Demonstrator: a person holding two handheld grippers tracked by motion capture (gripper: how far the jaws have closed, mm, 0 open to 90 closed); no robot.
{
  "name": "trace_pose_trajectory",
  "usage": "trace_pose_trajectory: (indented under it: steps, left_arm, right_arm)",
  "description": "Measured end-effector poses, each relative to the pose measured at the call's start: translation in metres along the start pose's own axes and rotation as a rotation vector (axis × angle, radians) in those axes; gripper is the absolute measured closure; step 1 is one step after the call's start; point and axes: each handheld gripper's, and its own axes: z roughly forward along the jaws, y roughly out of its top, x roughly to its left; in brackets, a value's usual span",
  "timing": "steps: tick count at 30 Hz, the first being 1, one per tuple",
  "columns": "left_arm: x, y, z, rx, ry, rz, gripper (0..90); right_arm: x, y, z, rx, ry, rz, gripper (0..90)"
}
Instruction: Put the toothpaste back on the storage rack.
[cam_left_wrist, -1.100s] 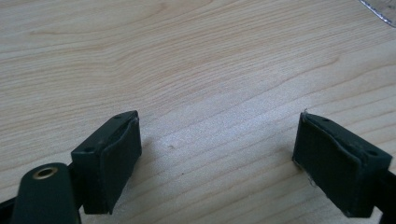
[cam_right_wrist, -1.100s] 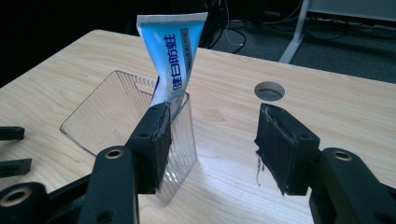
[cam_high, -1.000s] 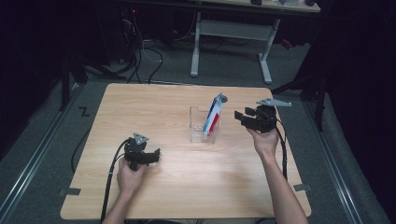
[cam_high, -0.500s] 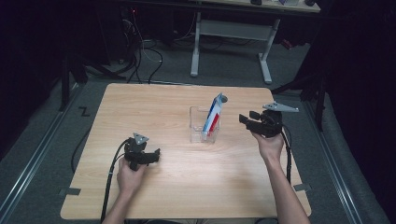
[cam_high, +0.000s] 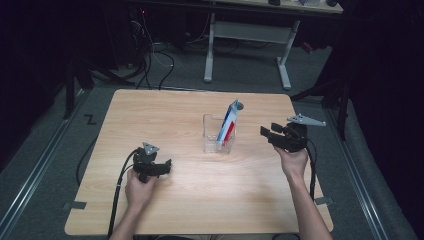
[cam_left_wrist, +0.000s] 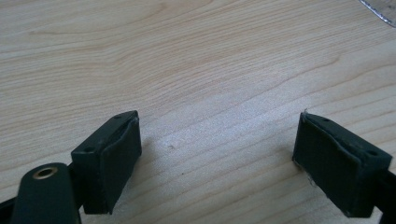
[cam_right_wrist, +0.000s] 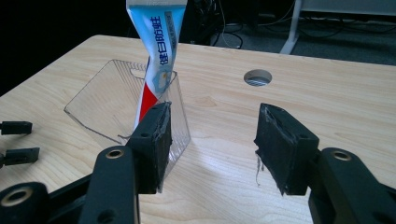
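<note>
At the near left of the table (cam_high: 200, 200), the left gripper (cam_high: 161, 168) rests with jaws spread wide over bare wood, nothing between them. Farther right, the right gripper (cam_high: 265, 133) hovers with jaws open and empty, just beside the clear holder (cam_high: 218, 134). The toothpaste tube (cam_high: 229, 122) leans inside it; the right gripper view shows its printed lettering and a round hole (cam_right_wrist: 257, 77) in the tabletop beyond.

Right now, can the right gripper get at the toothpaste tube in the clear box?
Probably yes. The right gripper is open, empty and aimed at the toothpaste tube, which stands tilted above the rim of the clear box. Only bare table lies between them.
</note>
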Motion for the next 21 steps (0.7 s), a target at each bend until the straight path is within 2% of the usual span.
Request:
trace_pose_trajectory:
  steps: [15, 21]
  left_arm:
    - [0.0, 0.0, 0.0, 0.0, 0.0, -0.001, 15.4]
    - [0.0, 0.0, 0.0, 0.0, 0.0, -0.001, 15.5]
  right_arm:
    - [-0.005, -0.013, -0.01, -0.009, -0.008, 0.024, 45.9]
    - [-0.005, -0.021, -0.014, -0.007, 0.005, 0.038, 45.9]
